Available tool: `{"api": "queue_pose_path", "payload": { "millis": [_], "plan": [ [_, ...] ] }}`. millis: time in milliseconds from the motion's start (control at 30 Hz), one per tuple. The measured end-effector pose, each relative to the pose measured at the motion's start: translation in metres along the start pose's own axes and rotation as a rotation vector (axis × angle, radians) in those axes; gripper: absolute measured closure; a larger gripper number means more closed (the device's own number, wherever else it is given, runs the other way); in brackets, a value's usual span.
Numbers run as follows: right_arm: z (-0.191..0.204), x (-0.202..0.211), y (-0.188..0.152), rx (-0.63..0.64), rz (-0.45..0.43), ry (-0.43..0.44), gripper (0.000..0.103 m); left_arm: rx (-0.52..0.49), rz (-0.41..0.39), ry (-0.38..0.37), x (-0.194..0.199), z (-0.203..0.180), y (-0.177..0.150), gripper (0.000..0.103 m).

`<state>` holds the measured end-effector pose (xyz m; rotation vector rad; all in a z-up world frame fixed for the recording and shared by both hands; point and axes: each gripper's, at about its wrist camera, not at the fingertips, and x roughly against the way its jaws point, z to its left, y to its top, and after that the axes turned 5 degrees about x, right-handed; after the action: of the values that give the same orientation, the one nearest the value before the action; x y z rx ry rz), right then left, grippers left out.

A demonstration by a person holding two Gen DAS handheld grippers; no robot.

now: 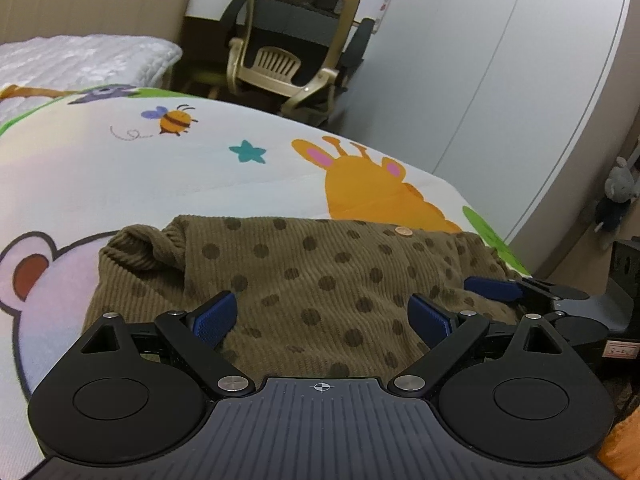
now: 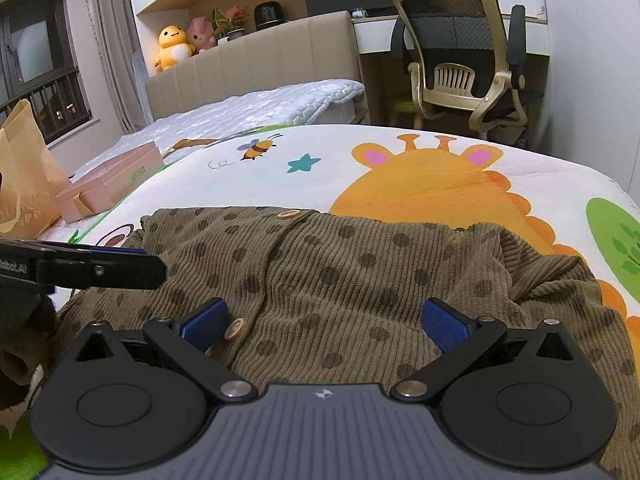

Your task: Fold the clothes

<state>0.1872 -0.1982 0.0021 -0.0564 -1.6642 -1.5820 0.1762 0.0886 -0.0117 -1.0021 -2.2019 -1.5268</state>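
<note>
Both hand-held grippers gape above the cardigan.

1. Both views are evenly lit by soft indoor light; the window at the far left of the right wrist view shows darkness outside.
2. Shadows are faint; the white wardrobe reads flat and slightly grey.
3. Fisheye bending curves the wardrobe edges and the bed headboard; the corners go black.
4. Focus holds across the cartoon quilt; the office chair looks mildly soft and grainy.
</note>
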Motion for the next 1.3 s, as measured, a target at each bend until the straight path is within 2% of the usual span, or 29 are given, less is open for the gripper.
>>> {"api": "queue_pose_path", "payload": {
  "millis": [133, 233, 333, 433, 533, 600, 667, 767, 800, 833, 933, 967, 1100, 1200, 1300],
  "plan": [
    [0.000, 0.000, 0.000, -0.001, -0.001, -0.001, 0.000, 0.112, -0.011, -0.061, 0.020, 0.028, 0.008, 0.007],
    [-0.001, 0.000, 0.000, -0.005, -0.004, 0.002, 0.000, 0.223, -0.003, -0.068, 0.027, 0.057, 0.011, 0.007],
    [-0.001, 0.001, -0.001, -0.009, -0.006, 0.004, 0.000, 0.293, 0.039, -0.086, 0.018, 0.075, 0.014, 0.007],
    [-0.002, 0.000, -0.001, -0.010, -0.006, 0.005, 0.000, 0.322, 0.095, -0.173, -0.003, 0.078, 0.019, 0.005],
    [-0.002, 0.000, -0.001, -0.011, -0.006, 0.004, 0.000, 0.338, 0.095, -0.228, -0.022, 0.073, 0.032, 0.005],
    [-0.002, 0.000, 0.000, -0.012, -0.006, 0.002, 0.000, 0.393, 0.047, -0.241, -0.021, 0.074, 0.046, 0.005],
    [-0.002, 0.000, 0.000, -0.013, -0.006, 0.001, 0.000, 0.443, -0.046, -0.284, -0.006, 0.079, 0.060, 0.005],
    [-0.002, 0.000, -0.001, -0.013, -0.005, 0.004, 0.000, 0.455, -0.124, -0.325, 0.018, 0.084, 0.070, 0.005],
    [-0.002, -0.001, 0.000, -0.013, -0.004, 0.004, 0.000, 0.448, -0.121, -0.317, 0.021, 0.083, 0.070, 0.005],
    [-0.002, -0.001, 0.000, -0.011, -0.003, 0.003, 0.000, 0.425, -0.120, -0.278, 0.024, 0.079, 0.068, 0.005],
    [-0.001, -0.001, 0.000, -0.004, 0.004, 0.003, 0.000, 0.249, -0.127, -0.072, 0.030, 0.060, 0.055, 0.005],
    [0.000, -0.002, 0.000, -0.001, 0.008, 0.003, 0.000, 0.201, -0.118, -0.025, 0.030, 0.055, 0.050, 0.005],
    [0.009, -0.006, 0.003, 0.050, 0.041, -0.037, 0.000, 0.105, -0.029, 0.020, 0.026, 0.040, 0.027, 0.005],
    [0.017, -0.010, 0.004, 0.092, 0.063, -0.076, 0.000, -0.010, -0.010, 0.094, 0.025, 0.026, 0.013, 0.005],
    [0.017, -0.010, 0.005, 0.094, 0.069, -0.079, 0.000, -0.103, 0.010, 0.153, 0.024, 0.015, 0.000, 0.005]
  ]
}}
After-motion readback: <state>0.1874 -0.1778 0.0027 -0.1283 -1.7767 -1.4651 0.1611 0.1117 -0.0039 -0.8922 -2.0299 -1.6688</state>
